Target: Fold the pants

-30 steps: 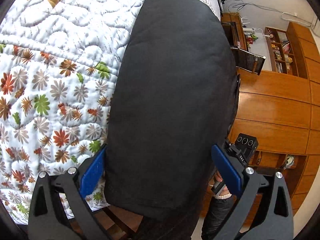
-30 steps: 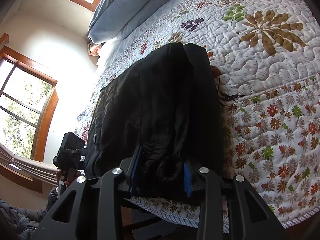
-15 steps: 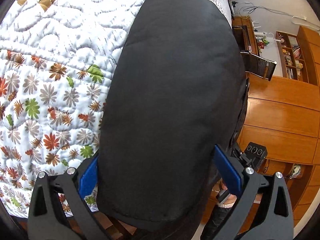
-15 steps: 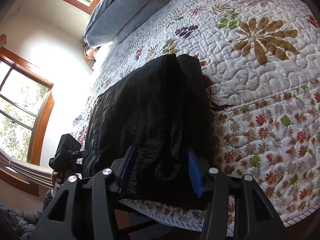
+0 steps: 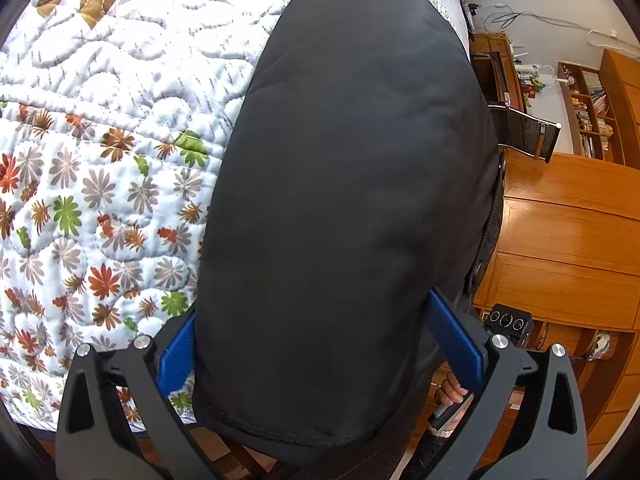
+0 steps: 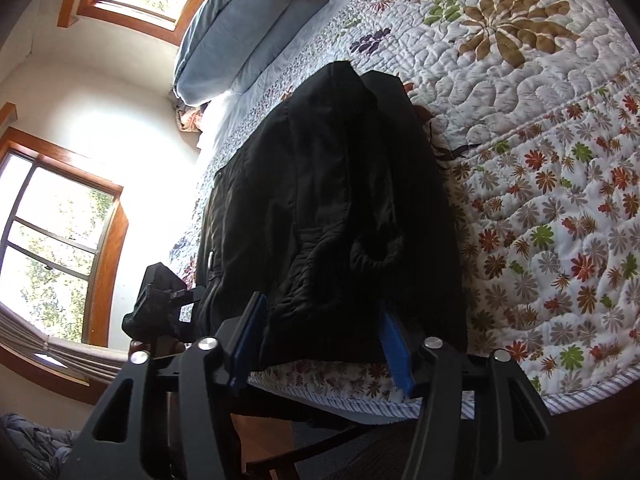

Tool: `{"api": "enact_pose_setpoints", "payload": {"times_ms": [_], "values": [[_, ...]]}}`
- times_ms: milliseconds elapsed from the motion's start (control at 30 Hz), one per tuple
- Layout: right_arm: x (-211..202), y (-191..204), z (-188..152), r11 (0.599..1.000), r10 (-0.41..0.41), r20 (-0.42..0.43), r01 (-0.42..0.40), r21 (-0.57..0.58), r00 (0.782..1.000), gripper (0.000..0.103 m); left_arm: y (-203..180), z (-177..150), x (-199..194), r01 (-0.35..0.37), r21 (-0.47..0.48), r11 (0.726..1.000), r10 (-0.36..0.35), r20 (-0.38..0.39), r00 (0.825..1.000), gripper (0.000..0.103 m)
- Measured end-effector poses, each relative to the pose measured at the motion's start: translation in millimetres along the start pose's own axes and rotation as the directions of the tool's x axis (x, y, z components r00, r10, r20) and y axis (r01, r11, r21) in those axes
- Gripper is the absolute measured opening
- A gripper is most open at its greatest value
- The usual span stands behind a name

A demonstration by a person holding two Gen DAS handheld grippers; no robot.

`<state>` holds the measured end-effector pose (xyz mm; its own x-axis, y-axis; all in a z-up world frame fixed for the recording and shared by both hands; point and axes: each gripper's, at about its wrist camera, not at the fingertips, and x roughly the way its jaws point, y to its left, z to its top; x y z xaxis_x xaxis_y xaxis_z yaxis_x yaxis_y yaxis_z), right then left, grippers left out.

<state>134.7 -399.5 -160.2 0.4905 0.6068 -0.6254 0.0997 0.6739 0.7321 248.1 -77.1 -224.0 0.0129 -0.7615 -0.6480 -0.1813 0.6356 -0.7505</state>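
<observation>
Black pants (image 5: pixel 352 200) lie folded on the floral quilt, stretching away from the bed's near edge; they also show in the right wrist view (image 6: pixel 332 208). My left gripper (image 5: pixel 320 348) is open, its blue pads wide apart on either side of the near hem, which hangs over the bed edge. My right gripper (image 6: pixel 320 340) is open, with its blue pads standing either side of the crumpled waistband end at the bed edge, not pinching it.
The quilted bed cover (image 5: pixel 100 140) spreads to the left. Wooden cabinets (image 5: pixel 568 232) and shelves stand beyond the bed. Pillows (image 6: pixel 236 36) lie at the head, windows (image 6: pixel 52 236) at left. The other gripper (image 6: pixel 160 300) shows beside the pants.
My right gripper's jaws opened and let go of the waistband fabric, drawing back slightly. My left gripper stayed open and shifted a little along the pants.
</observation>
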Motion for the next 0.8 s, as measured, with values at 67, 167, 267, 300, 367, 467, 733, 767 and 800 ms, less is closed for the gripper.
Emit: {"api": "enact_pose_setpoints", "payload": {"times_ms": [67, 167, 267, 300, 367, 467, 733, 767, 800], "values": [[-2.1, -1.0, -2.2, 1.000, -0.008, 0.000, 0.008, -0.007, 1.000, 0.040, -3.2, -1.6, 0.5, -0.015, 0.003, 1.000, 0.015, 0.009, 1.000, 0.100], [-4.1, 0.6, -6.6, 0.999, -0.039, -0.008, 0.039, -0.022, 0.999, 0.029, -12.6, -6.3, 2.6, -0.062, 0.036, 0.997, 0.061, 0.030, 0.998, 0.100], [-5.9, -1.7, -10.0, 0.999, -0.044, -0.008, 0.044, -0.009, 0.999, 0.026, -20.4, -9.6, 5.4, -0.104, 0.068, 0.992, 0.101, 0.049, 0.994, 0.100], [-5.4, -3.7, -10.1, 0.999, -0.040, -0.007, 0.040, -0.004, 0.999, 0.026, -21.3, -9.5, 6.2, -0.110, 0.069, 0.992, 0.106, 0.050, 0.993, 0.101], [-3.8, -7.6, -9.3, 1.000, -0.014, -0.011, 0.014, 0.020, 1.000, 0.026, -21.2, -7.8, 7.1, -0.108, 0.065, 0.992, 0.105, 0.046, 0.993, 0.101], [-12.0, -9.4, -8.3, 0.999, 0.039, -0.001, -0.039, 0.027, 0.999, 0.030, -23.5, -6.4, 6.7, -0.101, 0.067, 0.993, 0.099, 0.041, 0.994, 0.101], [-49.1, -7.1, 22.0, 1.000, 0.020, 0.088, -0.020, -0.001, 0.996, 0.088, -27.2, -3.3, 8.5, -0.089, 0.156, 0.984, 0.087, 0.014, 0.996, 0.100], [-44.9, -9.2, 28.6, 0.999, 0.044, 0.072, -0.044, 0.007, 0.996, 0.090, -26.8, -1.7, 9.1, -0.080, 0.155, 0.985, 0.080, 0.005, 0.997, 0.100], [-40.3, -14.4, 35.1, 0.998, 0.062, 0.051, -0.063, 0.021, 0.997, 0.092, -25.6, 0.5, 9.4, -0.072, 0.154, 0.986, 0.073, -0.004, 0.997, 0.100]]}}
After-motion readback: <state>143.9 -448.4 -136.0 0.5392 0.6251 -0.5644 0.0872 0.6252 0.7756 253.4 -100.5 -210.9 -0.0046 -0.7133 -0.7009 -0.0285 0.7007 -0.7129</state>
